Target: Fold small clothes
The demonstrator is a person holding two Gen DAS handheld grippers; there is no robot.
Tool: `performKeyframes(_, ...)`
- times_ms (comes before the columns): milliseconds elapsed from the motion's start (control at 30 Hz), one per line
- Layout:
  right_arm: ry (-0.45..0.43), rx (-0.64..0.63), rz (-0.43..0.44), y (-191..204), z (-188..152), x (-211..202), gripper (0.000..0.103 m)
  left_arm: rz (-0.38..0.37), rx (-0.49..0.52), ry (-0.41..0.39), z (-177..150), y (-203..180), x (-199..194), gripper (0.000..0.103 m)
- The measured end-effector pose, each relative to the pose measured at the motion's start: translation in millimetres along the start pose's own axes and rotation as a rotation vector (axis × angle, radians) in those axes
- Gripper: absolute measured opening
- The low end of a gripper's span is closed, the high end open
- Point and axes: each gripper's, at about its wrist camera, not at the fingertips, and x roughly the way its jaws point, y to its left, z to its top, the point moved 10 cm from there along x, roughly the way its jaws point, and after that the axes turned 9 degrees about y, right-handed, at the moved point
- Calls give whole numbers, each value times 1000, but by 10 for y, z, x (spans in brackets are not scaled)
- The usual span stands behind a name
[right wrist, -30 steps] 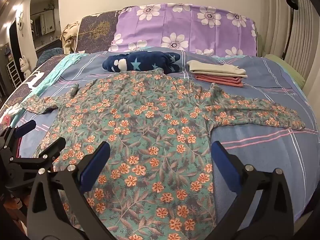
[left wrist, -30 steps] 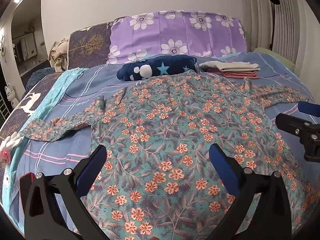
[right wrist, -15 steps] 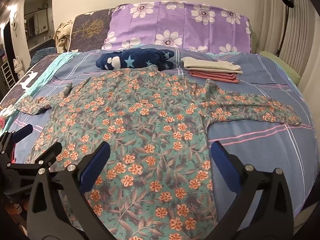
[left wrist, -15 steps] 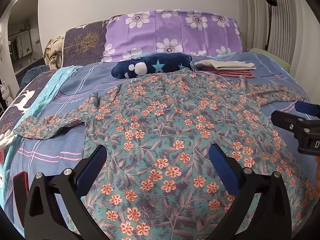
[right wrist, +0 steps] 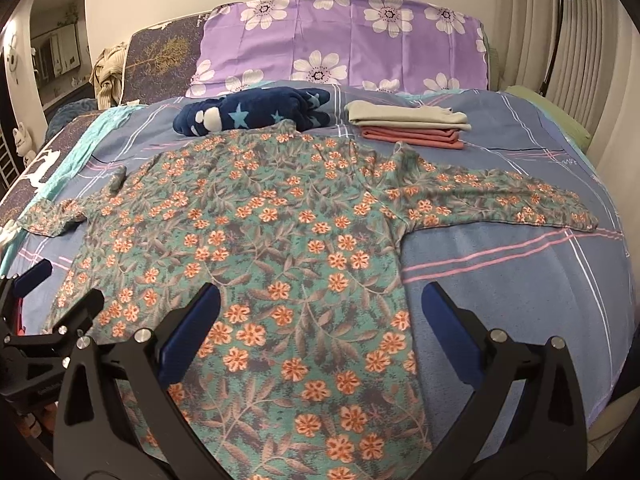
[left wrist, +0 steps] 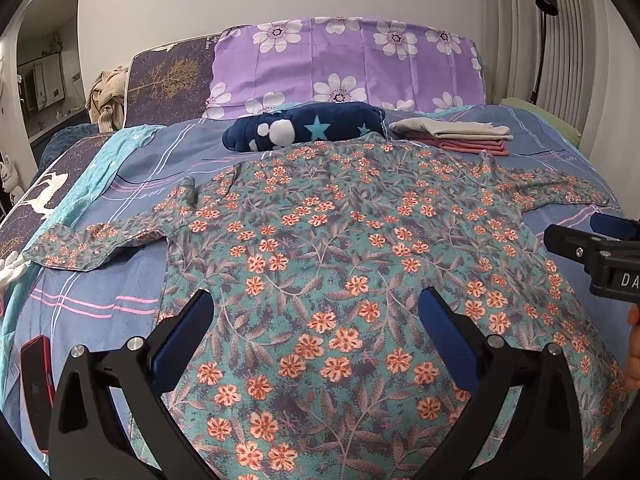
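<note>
A teal long-sleeved shirt with orange flowers (left wrist: 340,240) lies spread flat on the bed, both sleeves out to the sides; it also shows in the right wrist view (right wrist: 260,248). My left gripper (left wrist: 316,328) is open and empty above the shirt's lower hem, towards its left side. My right gripper (right wrist: 320,320) is open and empty above the hem's right edge. The right gripper also shows at the right edge of the left wrist view (left wrist: 600,252), and the left gripper at the left edge of the right wrist view (right wrist: 44,320).
A stack of folded clothes (right wrist: 408,126) and a navy star-patterned blanket (right wrist: 256,114) lie beyond the shirt's collar. A purple flowered pillow (left wrist: 344,64) stands at the headboard. A red phone (left wrist: 38,384) lies at the bed's left front. A floor lamp (right wrist: 556,20) stands at the right.
Both grippers have shifted a little to the right and back, so the shirt sits further left in each view. Both stay open. The shirt has not moved.
</note>
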Motion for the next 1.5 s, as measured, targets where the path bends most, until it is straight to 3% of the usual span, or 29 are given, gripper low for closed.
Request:
performKeyframes(333,21,9,-8,-70,-27,83,101,-29,-3,-19,15,-40,-6,102)
performKeyframes(633,30,18,-28,-151,-45,124,101,-110,-7,-1,5,-156,6,102)
performKeyframes(900,35,24,-41,-193,-52,146,101,-91,59,-78,47,-314,-117,102)
performKeyframes(1100,33,21,-49,-212,-53,137,101,-160,39,-59,17,-330,-99,102)
performKeyframes(1500,41,20,-56,-227,-88,166,101,-156,18,-40,-40,-242,-56,102)
